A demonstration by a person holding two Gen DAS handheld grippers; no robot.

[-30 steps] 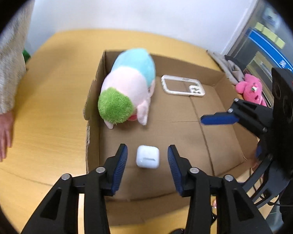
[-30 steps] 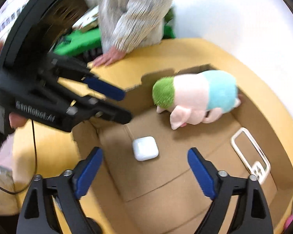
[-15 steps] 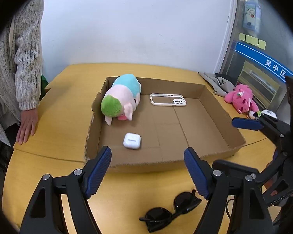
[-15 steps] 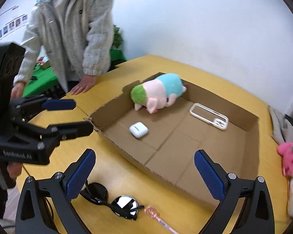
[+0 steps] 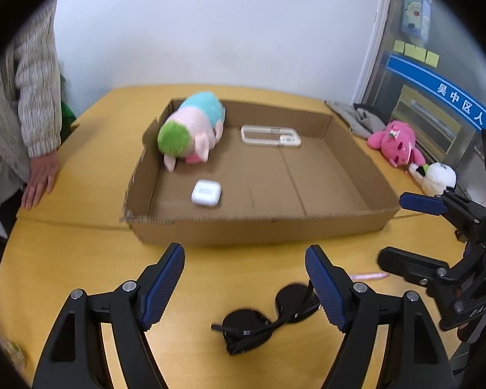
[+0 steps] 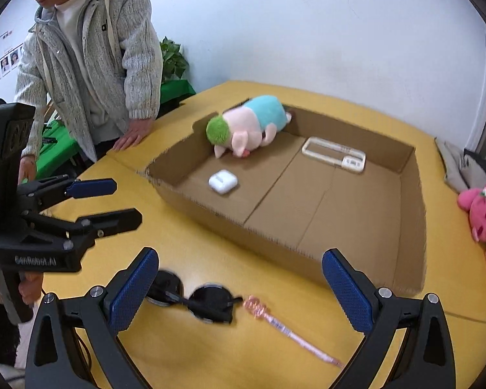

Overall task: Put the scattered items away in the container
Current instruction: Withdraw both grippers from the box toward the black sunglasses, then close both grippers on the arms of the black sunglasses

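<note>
At the far left a person in a grey knitted jacket (image 6: pixel 90 61) stands by the yellow table (image 5: pixel 90 168), one hand (image 5: pixel 40 178) flat on its edge. Next comes the left gripper (image 5: pixel 244 278), hovering over bare tabletop in front of the cardboard box (image 5: pixel 259 230). Its jaws have just been opening and now stand well apart with nothing between them; the blue pads touch nothing.

The box sits in the middle of the table, low-walled and open on top. Inside it, near the left wall, a white earbud case (image 5: pixel 206 193) lies flat on the floor of the box. Behind that, in the far left corner, a plush toy (image 5: pixel 191 131) with a green head, pink body and blue back lies on its side. To its right, near the back wall, a white phone case (image 5: pixel 270 136) lies flat. The right half of the box floor is bare cardboard.

Outside the box, on the table just in front of it, a pair of dark sunglasses (image 6: pixel 197 301) lies folded, and just beside it to the right a thin pink pen (image 6: pixel 285 327) lies at a slant.

The right gripper (image 6: pixel 239 288) hangs above these two, its jaws having just widened to stand fully apart, gripping nothing.

Further right, beyond the box, a pink plush (image 5: pixel 397 142) and a white plush (image 5: pixel 437 178) rest at the table edge, with grey cloth (image 5: pixel 359 118) behind them.
</note>
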